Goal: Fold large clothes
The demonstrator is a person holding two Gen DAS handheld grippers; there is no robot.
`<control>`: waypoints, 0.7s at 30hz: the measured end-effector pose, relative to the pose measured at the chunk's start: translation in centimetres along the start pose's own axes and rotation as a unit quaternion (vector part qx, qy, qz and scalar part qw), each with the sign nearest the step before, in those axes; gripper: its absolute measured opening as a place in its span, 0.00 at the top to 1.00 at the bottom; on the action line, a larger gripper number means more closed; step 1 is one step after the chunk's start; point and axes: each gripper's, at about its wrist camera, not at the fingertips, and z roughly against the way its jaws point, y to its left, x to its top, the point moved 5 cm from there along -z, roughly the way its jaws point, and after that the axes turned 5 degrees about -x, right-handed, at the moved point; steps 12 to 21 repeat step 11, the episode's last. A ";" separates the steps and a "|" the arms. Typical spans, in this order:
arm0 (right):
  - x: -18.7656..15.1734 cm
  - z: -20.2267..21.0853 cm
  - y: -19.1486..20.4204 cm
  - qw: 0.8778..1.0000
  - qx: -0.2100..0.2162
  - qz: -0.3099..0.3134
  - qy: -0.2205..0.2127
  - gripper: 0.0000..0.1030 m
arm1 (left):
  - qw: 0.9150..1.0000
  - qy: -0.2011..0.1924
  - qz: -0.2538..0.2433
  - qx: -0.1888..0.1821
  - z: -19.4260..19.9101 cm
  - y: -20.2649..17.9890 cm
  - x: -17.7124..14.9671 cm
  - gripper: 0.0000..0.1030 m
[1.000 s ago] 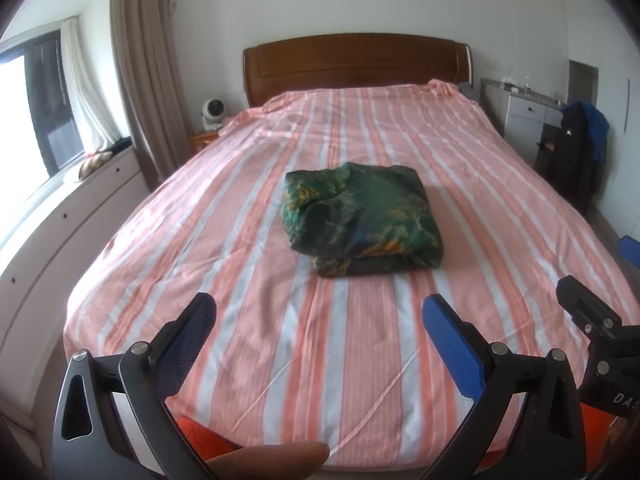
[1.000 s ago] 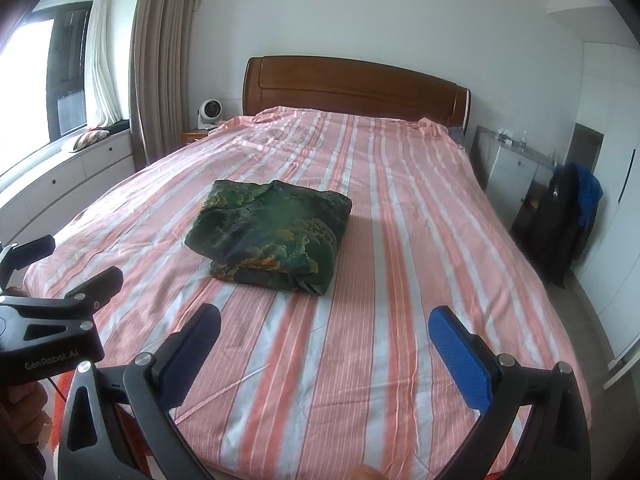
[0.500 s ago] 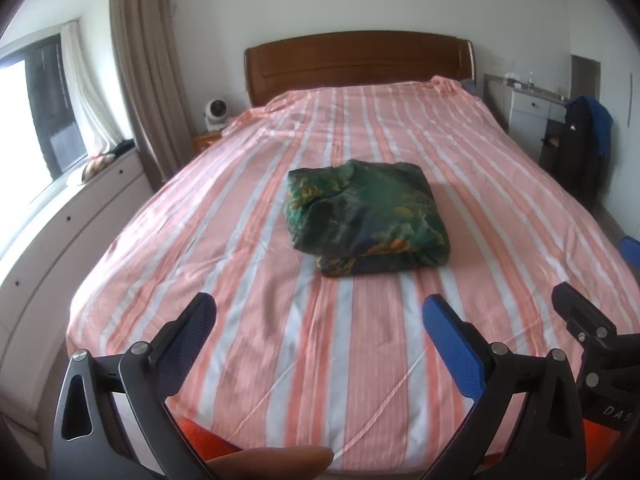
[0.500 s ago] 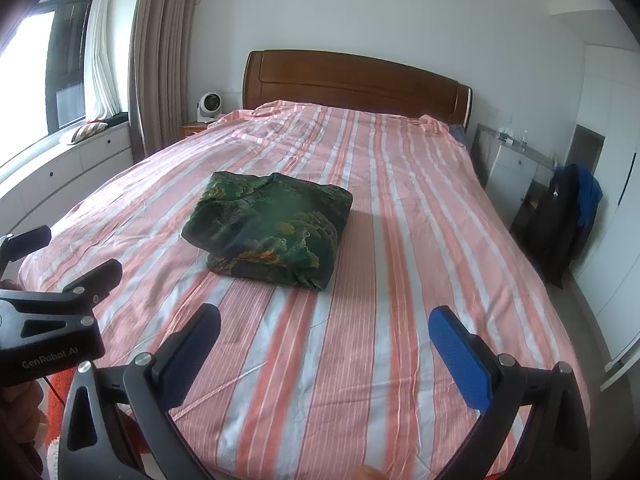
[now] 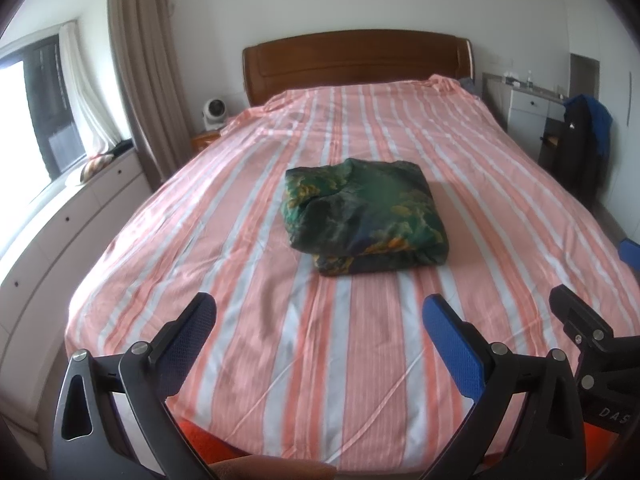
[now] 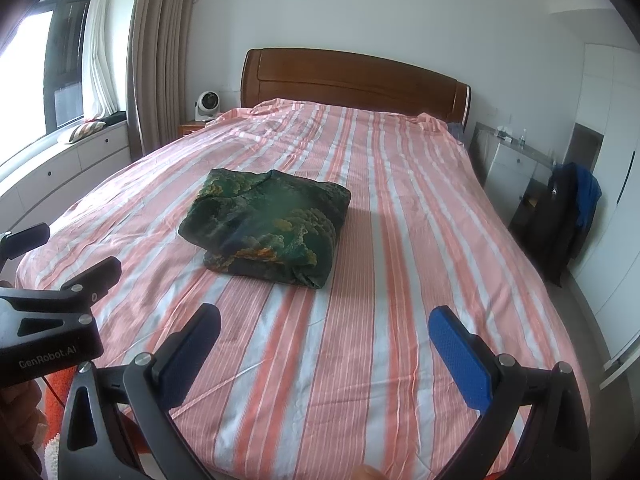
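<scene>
Left gripper [image 5: 320, 328] was spread wide, nothing between its blue pads, hanging over the near end of the bed [image 5: 248, 264]. Right gripper [image 6: 324, 332] same: fingers wide apart, empty, just beside the left one at the foot edge. Neither touched cloth

Folded garment [image 5: 366, 220] lay well ahead of both tongs, about mid-bed; dead ahead of the left gripper, ahead and off to the left of the right gripper. Well apart from either set of fingertips

Progress, judged from the lie of things: fold looked finished. Garment was down to a compact squarish bundle of several layers, nothing trailing, no sleeve or hem sticking out. Probably only a tidy-up or nothing left; no other unfolded clothing was visible on the bed

Look of it: dark green fabric with yellow-orange print, top face slightly puffy and creased, layered edges showing on the side facing the tongs, rounded fold on the right side. Sat flat on the pink-and-white striped sheet, edges roughly square to the stripes, slightly skewed
</scene>
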 end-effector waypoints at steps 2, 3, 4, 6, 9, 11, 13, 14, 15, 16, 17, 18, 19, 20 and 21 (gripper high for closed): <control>0.0 0.0 0.0 1.000 0.000 0.000 0.000 0.01 | 1.000 0.000 0.000 0.000 0.0 0.0 0.0 0.00; 0.0 0.0 0.0 1.000 0.000 0.000 0.001 0.01 | 1.000 0.002 0.000 0.000 0.0 0.0 -0.1 0.00; 0.0 0.0 0.0 1.000 0.000 0.000 0.001 0.01 | 1.000 0.003 0.000 -0.002 -0.1 -0.1 -0.2 0.00; -0.1 -0.1 0.1 1.000 0.000 -0.001 0.002 0.01 | 1.000 0.005 -0.002 -0.005 -0.3 -0.2 -0.3 0.00; -0.3 -0.2 -0.1 1.000 0.000 -0.002 0.003 0.01 | 1.000 0.006 -0.003 -0.008 -0.4 -0.4 -0.5 0.00; -0.5 -0.3 -0.2 1.000 0.000 -0.002 0.004 0.01 | 1.000 0.004 -0.007 -0.003 -0.4 -0.4 -0.5 0.00; -0.5 -0.3 -0.2 1.000 0.000 -0.002 0.004 0.01 | 1.000 0.004 -0.007 -0.003 -0.4 -0.4 -0.5 0.00; -0.5 -0.3 -0.2 1.000 0.000 -0.002 0.004 0.01 | 1.000 0.004 -0.007 -0.003 -0.4 -0.4 -0.5 0.00; -0.5 -0.3 -0.2 1.000 0.000 -0.002 0.004 0.01 | 1.000 0.004 -0.007 -0.003 -0.4 -0.4 -0.5 0.00; -0.5 -0.3 -0.2 1.000 0.000 -0.002 0.004 0.01 | 1.000 0.004 -0.007 -0.003 -0.4 -0.4 -0.5 0.00; -0.5 -0.3 -0.2 1.000 0.000 -0.002 0.004 0.01 | 1.000 0.004 -0.007 -0.003 -0.4 -0.4 -0.5 0.00; -0.5 -0.3 -0.2 1.000 0.000 -0.002 0.004 0.01 | 1.000 0.004 -0.007 -0.003 -0.4 -0.4 -0.5 0.00; -0.5 -0.3 -0.2 1.000 0.000 -0.002 0.004 0.01 | 1.000 0.004 -0.007 -0.003 -0.4 -0.4 -0.5 0.00; -0.5 -0.3 -0.2 1.000 0.000 -0.002 0.004 0.01 | 1.000 0.004 -0.007 -0.003 -0.4 -0.4 -0.5 0.00; -0.5 -0.3 -0.2 1.000 0.000 -0.002 0.004 0.01 | 1.000 0.004 -0.007 -0.003 -0.4 -0.4 -0.5 0.00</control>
